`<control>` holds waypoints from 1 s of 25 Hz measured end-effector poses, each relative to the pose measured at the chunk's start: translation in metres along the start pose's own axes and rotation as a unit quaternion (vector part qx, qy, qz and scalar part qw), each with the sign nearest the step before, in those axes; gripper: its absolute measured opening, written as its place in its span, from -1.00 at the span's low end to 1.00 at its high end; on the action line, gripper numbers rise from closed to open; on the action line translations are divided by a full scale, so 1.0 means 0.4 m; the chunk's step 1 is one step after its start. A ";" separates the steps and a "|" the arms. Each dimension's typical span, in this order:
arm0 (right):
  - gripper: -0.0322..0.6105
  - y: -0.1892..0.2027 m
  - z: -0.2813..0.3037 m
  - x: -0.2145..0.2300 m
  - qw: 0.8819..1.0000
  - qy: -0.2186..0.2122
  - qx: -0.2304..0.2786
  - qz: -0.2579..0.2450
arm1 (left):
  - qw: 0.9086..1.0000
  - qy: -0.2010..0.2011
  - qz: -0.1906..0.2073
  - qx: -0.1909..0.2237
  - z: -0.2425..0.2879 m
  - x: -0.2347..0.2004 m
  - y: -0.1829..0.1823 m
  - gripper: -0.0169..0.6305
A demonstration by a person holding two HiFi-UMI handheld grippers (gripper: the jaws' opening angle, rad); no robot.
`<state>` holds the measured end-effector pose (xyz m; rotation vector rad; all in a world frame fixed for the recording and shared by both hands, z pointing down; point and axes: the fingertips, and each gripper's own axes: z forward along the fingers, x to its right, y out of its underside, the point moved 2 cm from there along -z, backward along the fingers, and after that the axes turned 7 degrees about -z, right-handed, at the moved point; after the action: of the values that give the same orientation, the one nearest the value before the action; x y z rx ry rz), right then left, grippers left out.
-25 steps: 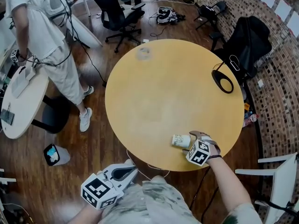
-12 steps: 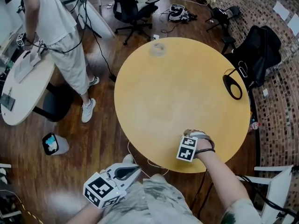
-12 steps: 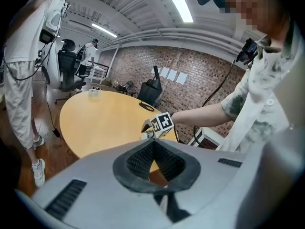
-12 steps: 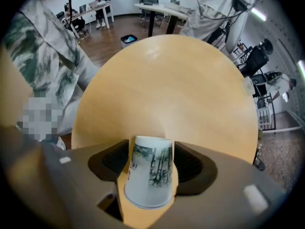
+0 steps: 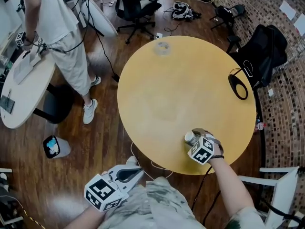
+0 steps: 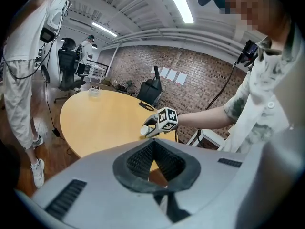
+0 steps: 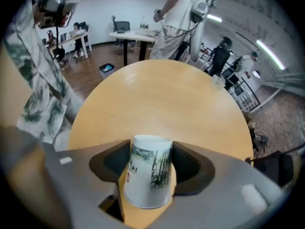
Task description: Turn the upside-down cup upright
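Looking down from the head view, the cup (image 5: 189,137) sits near the table's (image 5: 181,80) near edge, inside the right gripper (image 5: 194,136). The left gripper (image 5: 135,171) hangs off the table, close to the person's body.

In the left gripper view, that tool's jaws meet at their tips with nothing between them. Across the table, the cup's white end pokes out of the right gripper, beside its marker cube (image 6: 167,118).

In the right gripper view, the jaws are closing on the cup, one dark pad (image 7: 114,162) against each side wall just below the closed base, the wide rim lower in the picture. Whether the rim rests on the table I cannot tell.

It looks like a thin paper cup: light, easily dented and a little slick, so a gentle squeeze across the stiffer band near the base seems wisest, well clear of the soft rim. A greenish scene is printed on its side, with a small red mark and tiny writing too small to read.
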<state>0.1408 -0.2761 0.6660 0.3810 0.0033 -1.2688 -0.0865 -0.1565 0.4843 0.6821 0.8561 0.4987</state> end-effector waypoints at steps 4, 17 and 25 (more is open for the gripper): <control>-0.05 0.015 -0.032 0.026 0.992 0.039 0.082 0.084 | 1.000 0.008 0.009 -0.012 0.018 0.021 0.004 -0.93; -0.04 0.105 -0.100 0.016 0.896 0.189 0.302 0.265 | 0.997 0.009 0.057 -0.057 0.056 0.075 0.001 -0.93; -0.04 0.164 -0.113 -0.025 0.883 0.213 0.306 0.286 | 0.994 0.005 0.084 -0.071 0.082 0.143 -0.004 -0.93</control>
<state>0.2080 -0.2382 0.6437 1.1174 -0.1318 -0.5508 -0.0273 -0.1319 0.4692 0.6247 0.7679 0.7078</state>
